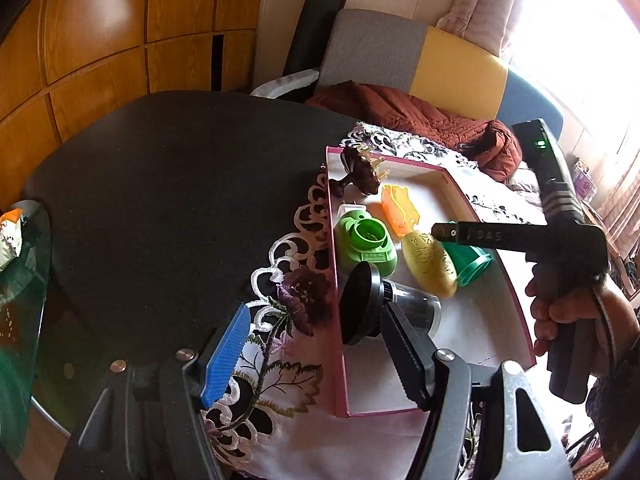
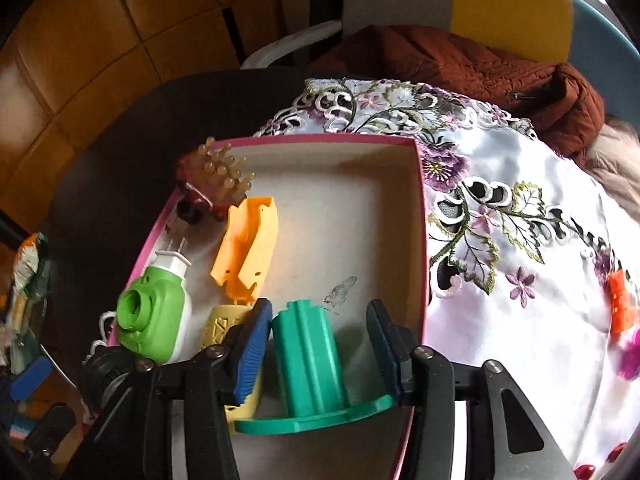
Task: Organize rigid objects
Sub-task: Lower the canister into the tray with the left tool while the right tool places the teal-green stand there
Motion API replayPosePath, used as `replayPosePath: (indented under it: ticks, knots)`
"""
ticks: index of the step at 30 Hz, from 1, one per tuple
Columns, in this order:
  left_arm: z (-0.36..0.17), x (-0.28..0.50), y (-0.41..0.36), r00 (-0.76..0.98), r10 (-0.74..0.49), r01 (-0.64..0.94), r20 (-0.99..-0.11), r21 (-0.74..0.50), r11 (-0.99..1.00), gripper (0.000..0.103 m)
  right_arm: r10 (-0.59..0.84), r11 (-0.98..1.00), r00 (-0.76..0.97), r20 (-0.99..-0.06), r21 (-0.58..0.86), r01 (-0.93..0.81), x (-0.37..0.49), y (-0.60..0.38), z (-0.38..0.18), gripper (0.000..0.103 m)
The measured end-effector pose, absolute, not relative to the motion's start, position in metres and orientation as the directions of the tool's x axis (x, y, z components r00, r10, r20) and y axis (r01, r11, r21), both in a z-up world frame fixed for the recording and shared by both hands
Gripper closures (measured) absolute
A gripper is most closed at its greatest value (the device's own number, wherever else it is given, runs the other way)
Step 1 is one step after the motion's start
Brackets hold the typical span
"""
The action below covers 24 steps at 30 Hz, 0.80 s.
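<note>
Releasing the teal spool (image 2: 308,364) inside the pink box (image 2: 420,216), the right tool (image 2: 318,344) is standing apart, seemingly clear of it, and wanting a straight lift out

One pink-rimmed box (image 2: 420,208) holds six things: one brown hair claw clip (image 2: 212,184), one orange plastic piece (image 2: 248,248), one green toy camera (image 2: 154,320), one yellow patterned piece (image 1: 430,264), one teal flanged spool (image 2: 308,364) and one black-lidded clear jar (image 1: 384,308). One more orange piece (image 2: 620,304) lies outside on the one embroidered cloth (image 2: 520,280).
</note>
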<state>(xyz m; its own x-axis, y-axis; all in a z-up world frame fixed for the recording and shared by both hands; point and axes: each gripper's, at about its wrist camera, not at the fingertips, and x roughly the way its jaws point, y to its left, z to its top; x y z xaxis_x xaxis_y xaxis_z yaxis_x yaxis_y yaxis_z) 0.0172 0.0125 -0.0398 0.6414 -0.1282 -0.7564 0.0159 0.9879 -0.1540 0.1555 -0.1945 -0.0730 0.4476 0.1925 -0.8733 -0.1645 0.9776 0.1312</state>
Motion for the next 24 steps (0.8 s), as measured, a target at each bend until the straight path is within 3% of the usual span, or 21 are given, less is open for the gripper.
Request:
replayPosePath:
  ticks: [8,17,24]
  knots:
    - [-0.035,0.014,0.011,0.65,-0.119,0.014,-0.75,-0.145,0.989,0.034,0.223,0.975,0.545,-0.808,0.184,-0.126,0.135,-0.219,-0.04,0.037]
    - [-0.03,0.011,0.009,0.658,-0.127,0.023,-0.742,-0.149,0.989,0.034,0.149,0.987,0.625,-0.766,0.155,-0.046,0.098,-0.275,-0.011,0.018]
    - [-0.026,0.009,0.003,0.669,-0.127,0.042,-0.732,-0.133,0.99,0.034,0.047,0.992,0.62,-0.783,0.109,0.062,0.069,-0.339,-0.008,0.015]
